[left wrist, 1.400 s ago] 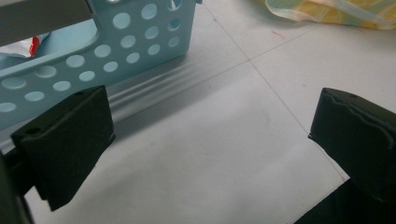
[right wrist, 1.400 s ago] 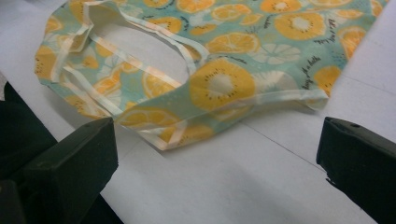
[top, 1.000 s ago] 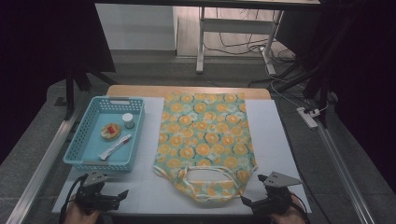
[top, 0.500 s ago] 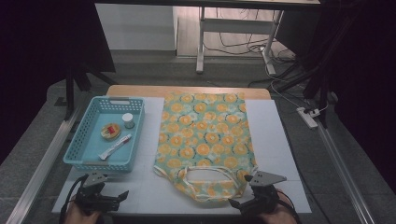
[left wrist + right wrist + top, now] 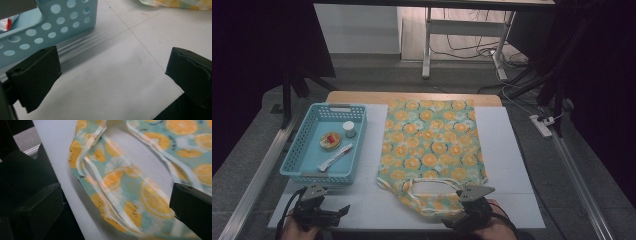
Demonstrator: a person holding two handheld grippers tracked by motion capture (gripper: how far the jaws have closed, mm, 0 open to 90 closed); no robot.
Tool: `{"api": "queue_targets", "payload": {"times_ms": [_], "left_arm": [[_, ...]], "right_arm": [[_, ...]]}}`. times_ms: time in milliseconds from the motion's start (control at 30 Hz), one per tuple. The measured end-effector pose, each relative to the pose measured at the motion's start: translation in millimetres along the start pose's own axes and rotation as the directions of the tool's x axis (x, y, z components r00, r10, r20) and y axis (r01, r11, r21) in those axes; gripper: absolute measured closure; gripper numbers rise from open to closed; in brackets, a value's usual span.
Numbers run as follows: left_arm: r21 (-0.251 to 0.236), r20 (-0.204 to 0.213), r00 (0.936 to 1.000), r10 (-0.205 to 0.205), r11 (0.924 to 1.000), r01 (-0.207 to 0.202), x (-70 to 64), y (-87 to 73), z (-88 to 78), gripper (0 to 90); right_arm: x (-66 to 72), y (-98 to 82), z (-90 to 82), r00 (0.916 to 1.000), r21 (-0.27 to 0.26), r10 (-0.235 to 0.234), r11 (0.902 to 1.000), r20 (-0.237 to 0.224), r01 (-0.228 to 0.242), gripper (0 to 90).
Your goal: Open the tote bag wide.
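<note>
A sleeveless garment (image 5: 432, 145) printed with orange slices on pale green lies flat on the white table mat (image 5: 512, 165), its neck opening and straps toward me. My right gripper (image 5: 459, 212) is at the garment's near edge, open. In the right gripper view its jaws stand wide apart, and the strap and neck hem of the garment (image 5: 130, 177) lie between them, not pinched. My left gripper (image 5: 343, 211) rests low at the front left, open over bare mat (image 5: 112, 72). It is just in front of the blue basket (image 5: 62, 22).
The light blue perforated basket (image 5: 314, 176) stands left of the garment. It holds a round yellow and red item (image 5: 330, 140), a small white-capped jar (image 5: 348, 128) and a white tube (image 5: 334, 157). A power strip (image 5: 542, 125) lies on the floor to the right.
My right gripper has slid left along the front edge until it reaches the garment's neck end. The left gripper and the garment have stayed put.
</note>
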State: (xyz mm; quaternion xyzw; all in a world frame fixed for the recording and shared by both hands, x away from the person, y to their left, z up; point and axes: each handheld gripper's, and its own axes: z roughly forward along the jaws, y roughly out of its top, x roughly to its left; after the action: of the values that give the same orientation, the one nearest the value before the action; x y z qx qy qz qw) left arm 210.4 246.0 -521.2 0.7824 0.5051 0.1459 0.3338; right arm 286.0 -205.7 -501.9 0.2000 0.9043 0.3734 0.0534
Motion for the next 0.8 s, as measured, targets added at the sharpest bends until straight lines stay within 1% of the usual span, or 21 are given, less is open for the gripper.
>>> {"api": "queue_targets", "payload": {"times_ms": [33, 133, 267, 400, 433, 533, 567, 667, 700, 733, 767, 800], "left_arm": [[0.001, -0.001, 1.0, 0.001, 1.0, -0.001, -0.2, 0.1, 0.1, 0.0], [0.002, 0.0, 1.0, 0.002, 1.0, -0.002, -0.2, 0.2, 0.3, 0.0], [0.002, 0.002, 1.0, 0.0, 1.0, 0.0, 0.1, 0.1, 0.2, 0.0], [0.002, 0.004, 1.0, 0.001, 1.0, -0.001, 0.2, 0.0, 0.1, 0.0], [0.002, 0.003, 1.0, 0.001, 1.0, -0.001, 0.2, 0.0, 0.1, 0.0], [0.002, 0.005, 1.0, -0.001, 1.0, 0.001, 0.4, 0.1, 0.2, 0.0], [0.002, 0.005, 1.0, -0.001, 1.0, 0.001, 0.4, 0.1, 0.2, 0.0], [0.001, 0.007, 1.0, -0.003, 1.0, 0.003, 0.8, 0.0, 0.0, 0.0], [0.0, 0.006, 1.0, -0.004, 1.0, 0.004, 0.8, -0.1, 0.0, 0.0], [-0.001, 0.006, 1.0, -0.004, 1.0, 0.004, 0.8, -0.1, 0.0, 0.0], [-0.001, 0.006, 1.0, -0.004, 1.0, 0.004, 0.8, -0.1, 0.0, 0.0], [0.0, 0.007, 1.0, -0.004, 1.0, 0.004, 0.8, -0.1, 0.0, 0.0]], "right_arm": [[1.1, 0.7, 2.6, 1.0, 0.005, -0.007, 1.0, -0.006, 0.007, 0.0], [3.4, 2.1, 10.3, 0.9997, 0.024, -0.009, 0.9997, -0.021, 0.01, 0.0], [6.1, 3.3, 19.4, 0.9994, 0.043, -0.017, 0.9989, -0.029, 0.018, 0.0], [9.5, 4.4, 26.8, 0.9988, 0.057, -0.038, 0.9976, -0.031, 0.04, 0.0], [9.9, 4.6, 27.7, 0.9987, 0.059, -0.044, 0.9972, -0.025, 0.045, 1.5], [9.7, 5.5, 27.5, 0.9983, 0.053, -0.055, 0.9971, -0.019, 0.055, 9.0], [9.7, 6.1, 26.6, 0.9983, 0.048, -0.055, 0.9973, -0.018, 0.056, 13.0], [9.3, 7.9, 23.5, 0.9968, 0.052, -0.075, 0.9957, -0.026, 0.076, 30.1], [9.5, 8.6, 22.9, 0.9965, 0.055, -0.076, 0.9955, -0.035, 0.078, 36.9], [9.3, 9.3, 22.5, 0.9956, 0.059, -0.079, 0.9949, -0.051, 0.082, 41.7], [9.2, 9.9, 22.4, 0.9951, 0.062, -0.08, 0.9945, -0.058, 0.084, 45.9], [9.2, 10.5, 22.6, 0.9946, 0.064, -0.081, 0.9943, -0.065, 0.085, 51.8]]}}
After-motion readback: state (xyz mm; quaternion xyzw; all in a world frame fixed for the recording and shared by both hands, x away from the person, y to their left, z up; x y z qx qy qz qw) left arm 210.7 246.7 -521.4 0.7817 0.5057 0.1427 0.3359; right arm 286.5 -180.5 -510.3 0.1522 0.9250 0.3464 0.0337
